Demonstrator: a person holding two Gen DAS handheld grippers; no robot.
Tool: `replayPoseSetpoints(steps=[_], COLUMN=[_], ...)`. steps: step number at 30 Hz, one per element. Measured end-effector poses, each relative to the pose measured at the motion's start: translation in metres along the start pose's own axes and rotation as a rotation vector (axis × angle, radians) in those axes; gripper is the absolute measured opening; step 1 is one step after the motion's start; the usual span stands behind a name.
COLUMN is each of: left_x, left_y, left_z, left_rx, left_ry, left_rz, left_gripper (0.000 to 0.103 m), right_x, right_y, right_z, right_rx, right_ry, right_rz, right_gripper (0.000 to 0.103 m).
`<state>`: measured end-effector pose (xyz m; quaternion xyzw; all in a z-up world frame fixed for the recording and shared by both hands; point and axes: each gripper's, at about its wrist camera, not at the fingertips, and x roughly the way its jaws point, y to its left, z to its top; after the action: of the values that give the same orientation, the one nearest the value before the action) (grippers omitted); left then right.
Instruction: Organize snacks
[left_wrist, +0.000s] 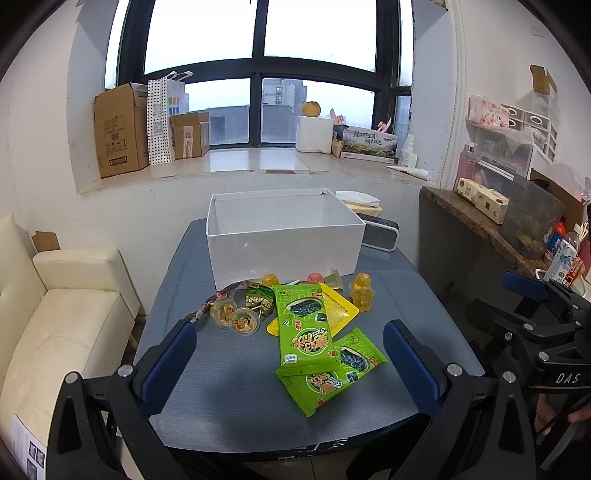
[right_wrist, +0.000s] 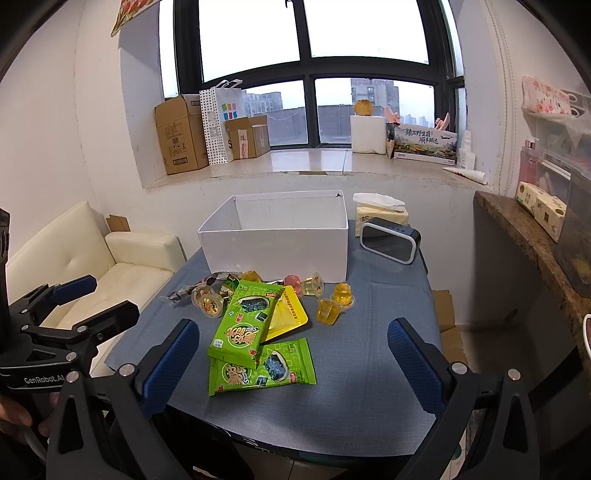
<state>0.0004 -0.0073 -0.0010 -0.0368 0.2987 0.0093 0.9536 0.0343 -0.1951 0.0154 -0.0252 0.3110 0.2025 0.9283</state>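
Observation:
An open white box (left_wrist: 284, 251) (right_wrist: 277, 251) stands at the back of the blue-grey table (left_wrist: 229, 387) (right_wrist: 369, 369). In front of it lies a heap of snacks: two green seaweed packets (left_wrist: 304, 328) (right_wrist: 243, 325), one over the other (left_wrist: 332, 373) (right_wrist: 262, 369), a yellow packet (left_wrist: 338, 310) (right_wrist: 286, 314), several jelly cups (left_wrist: 362, 290) (right_wrist: 328, 310) and small round snacks (left_wrist: 236, 319) (right_wrist: 208, 302). My left gripper (left_wrist: 290, 354) is open and empty above the near table edge. My right gripper (right_wrist: 291, 354) is open and empty, also short of the snacks.
A grey speaker (right_wrist: 390, 240) and a tissue pack (right_wrist: 380, 210) sit right of the box. A cream sofa (left_wrist: 55, 325) stands left of the table. A stone counter (right_wrist: 532, 236) with containers is at the right. Cardboard boxes (left_wrist: 118, 129) line the window sill.

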Motion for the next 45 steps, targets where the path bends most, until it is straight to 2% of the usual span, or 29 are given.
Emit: replayPoseSetpoints(steps=[45], left_x=[-0.0013], left_y=[-0.0012], left_z=[0.0013], left_rx=[0.01], left_ry=[0.008], left_rz=[0.003], left_gripper=[0.103], right_x=[0.0004], right_y=[-0.0003], right_z=[-0.0019], right_rx=[-0.001], right_ry=[0.004], right_rz=[0.003], right_gripper=[0.103])
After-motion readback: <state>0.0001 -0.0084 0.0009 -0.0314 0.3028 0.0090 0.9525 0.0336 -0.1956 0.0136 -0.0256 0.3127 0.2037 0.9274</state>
